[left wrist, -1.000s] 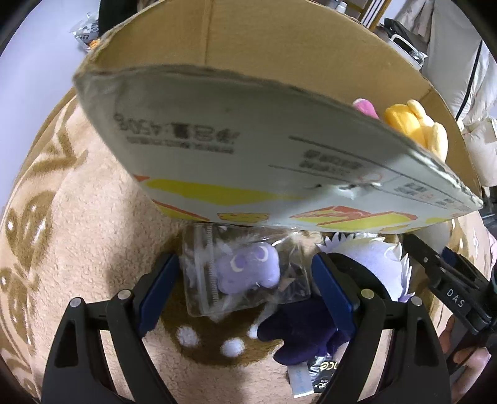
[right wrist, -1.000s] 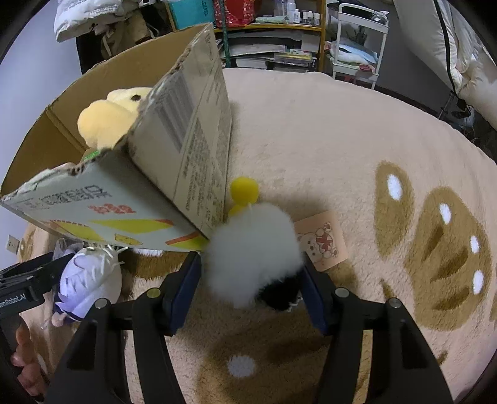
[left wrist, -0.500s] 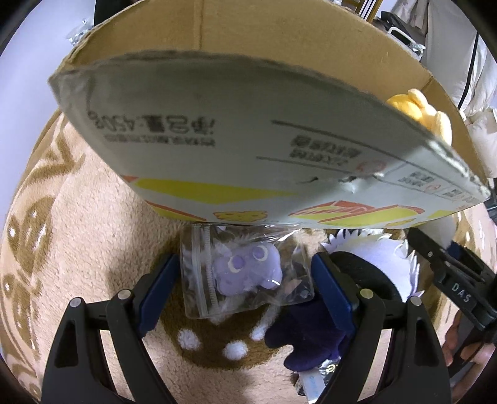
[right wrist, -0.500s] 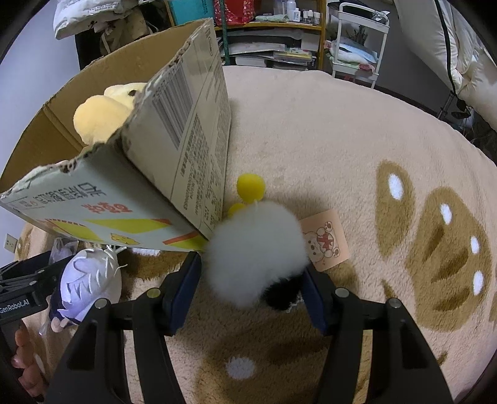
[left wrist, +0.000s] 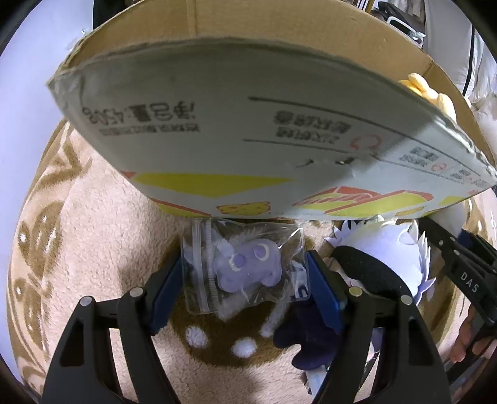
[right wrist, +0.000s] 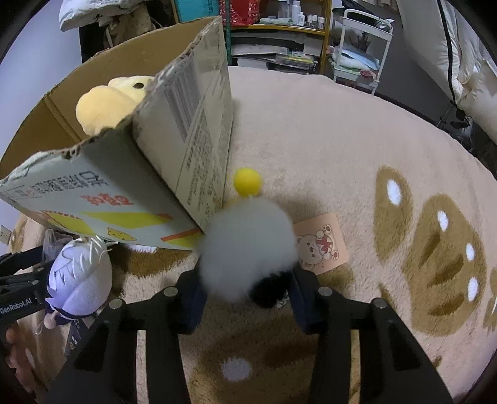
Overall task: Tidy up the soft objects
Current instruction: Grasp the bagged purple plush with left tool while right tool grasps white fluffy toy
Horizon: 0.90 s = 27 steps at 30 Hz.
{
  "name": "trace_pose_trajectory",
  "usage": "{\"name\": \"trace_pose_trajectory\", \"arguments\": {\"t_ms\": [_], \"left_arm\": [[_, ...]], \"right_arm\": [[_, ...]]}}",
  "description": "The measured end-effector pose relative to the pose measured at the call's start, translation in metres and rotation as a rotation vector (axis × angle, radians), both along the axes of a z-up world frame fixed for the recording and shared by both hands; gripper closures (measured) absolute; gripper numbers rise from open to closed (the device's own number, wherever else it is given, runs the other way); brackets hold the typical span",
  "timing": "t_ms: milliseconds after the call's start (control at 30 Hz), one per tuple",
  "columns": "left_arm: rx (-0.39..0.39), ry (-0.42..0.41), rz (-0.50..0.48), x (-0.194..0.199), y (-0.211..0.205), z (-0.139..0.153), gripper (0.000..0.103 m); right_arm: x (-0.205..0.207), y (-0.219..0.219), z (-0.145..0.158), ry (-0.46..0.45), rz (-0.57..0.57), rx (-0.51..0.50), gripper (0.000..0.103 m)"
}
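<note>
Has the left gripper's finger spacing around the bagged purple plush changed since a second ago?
Yes. The left gripper is closing; its fingers now touch the bagged purple plush.

You face a beige plush rug [right wrist: 326, 130] with brown paw prints, a cluttered yellow-framed shelf [right wrist: 279, 28], a white wire cart [right wrist: 360, 37] and a pale wall [right wrist: 37, 59].

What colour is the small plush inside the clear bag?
Pale purple plush, clearest in the left wrist view.
</note>
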State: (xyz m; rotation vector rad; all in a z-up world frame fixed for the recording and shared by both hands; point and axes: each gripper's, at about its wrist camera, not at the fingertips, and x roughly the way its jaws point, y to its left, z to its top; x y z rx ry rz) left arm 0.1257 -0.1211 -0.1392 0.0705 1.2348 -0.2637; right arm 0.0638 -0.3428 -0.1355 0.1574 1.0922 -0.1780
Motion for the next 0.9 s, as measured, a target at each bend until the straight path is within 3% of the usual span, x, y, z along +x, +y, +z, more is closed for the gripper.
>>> {"name": "trace_pose_trajectory", "arguments": {"t_ms": [167, 233, 400, 467, 700, 900], "left_arm": [[-0.007, 0.006, 0.013, -0.003, -0.007, 0.007, 0.028], [-0.015, 0.008, 0.017, -0.001, 0.003, 0.005, 0.028], [-0.023, -0.006, 0.013, -0.003, 0.011, 0.004, 0.031], [-0.017, -0.011, 0.014, -0.005, 0.01, 0.001, 0.035], [-0.119, 0.005, 0.052, -0.006, 0.023, 0.008, 0.04], [-0.092, -0.042, 0.04, -0.013, 0.025, 0.021, 0.041]], "right_arm": [[-0.001, -0.005, 0.002, -0.004, -0.004, 0.017, 0.056], [-0.003, -0.006, 0.002, -0.006, -0.002, 0.027, 0.066], [-0.005, -0.01, 0.003, -0.008, 0.0, 0.081, 0.07], [-0.005, -0.009, 0.004, -0.013, 0.005, 0.113, 0.071], [-0.011, -0.006, 0.009, -0.021, -0.005, 0.133, 0.071], [-0.019, 0.0, 0.02, -0.043, 0.0, 0.114, 0.071]]}}
